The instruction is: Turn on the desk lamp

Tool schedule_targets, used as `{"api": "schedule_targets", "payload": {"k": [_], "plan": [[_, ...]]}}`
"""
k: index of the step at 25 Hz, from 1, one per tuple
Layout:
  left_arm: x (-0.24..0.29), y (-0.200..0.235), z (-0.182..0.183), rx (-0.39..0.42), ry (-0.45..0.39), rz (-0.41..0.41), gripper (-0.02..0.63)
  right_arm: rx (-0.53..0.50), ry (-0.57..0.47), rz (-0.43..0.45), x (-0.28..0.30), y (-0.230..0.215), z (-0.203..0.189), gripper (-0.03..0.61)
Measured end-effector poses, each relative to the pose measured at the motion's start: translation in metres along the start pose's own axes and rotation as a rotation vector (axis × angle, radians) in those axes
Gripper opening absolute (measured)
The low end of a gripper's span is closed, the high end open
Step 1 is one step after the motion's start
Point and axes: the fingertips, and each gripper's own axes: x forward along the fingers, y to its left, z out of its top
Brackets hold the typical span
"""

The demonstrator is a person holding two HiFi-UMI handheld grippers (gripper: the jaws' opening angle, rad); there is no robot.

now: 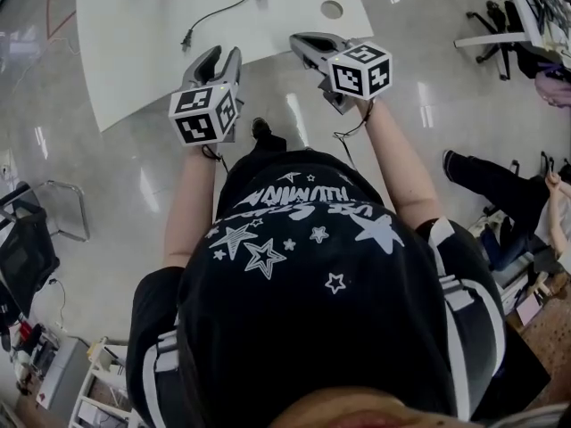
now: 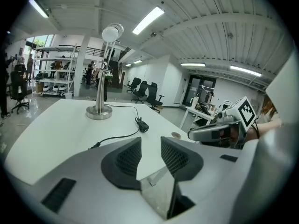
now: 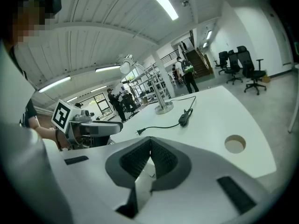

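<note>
Here, the setting: a person in a black star-printed shirt (image 1: 303, 266) stands at the near edge of a white surface (image 1: 125, 61), a gripper in each hand.
Desk lamp: the desk lamp (image 2: 99, 111) stands upright at the far side of the surface, with a round metal base, a slim pole and a small round head on top. It is well apart from both grippers.
Cord: a black cord (image 2: 117, 136) trails from the lamp's base across the surface toward the person.
Switch: a dark inline switch (image 3: 183, 118) sits partway along the cord, lying flat on the surface.
Plug: the plug (image 1: 187, 39) rests on the surface, just ahead of the left gripper.
Left gripper: the left gripper (image 2: 150, 143) is held over the near edge, pointing toward the lamp. Its jaws are spread, with only bare surface showing between the dark pads.
Right gripper: the right gripper (image 3: 150, 142) is held level beside the left one, its jaws pressed together at the tips with nothing pinched.
Hole: a round cable hole (image 3: 234, 144) opens in the surface ahead of the right gripper.
Background: office chairs (image 2: 145, 93) and shelving stand beyond the surface under strip lights.
</note>
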Motion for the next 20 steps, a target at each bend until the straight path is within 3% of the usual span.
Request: {"api": "schedule_targets", "payload": {"k": [13,20], "plan": [[-0.045,-0.072,-0.003,0.051,-0.054,0.046,0.031,-0.031,-0.084,0.009,-0.079,0.025,-0.013,0.006],[-0.065,-0.107,-0.002,0.057,-0.103,0.04,0.011,-0.095,-0.101,0.009,-0.115,0.039,-0.025,0.006]]}}
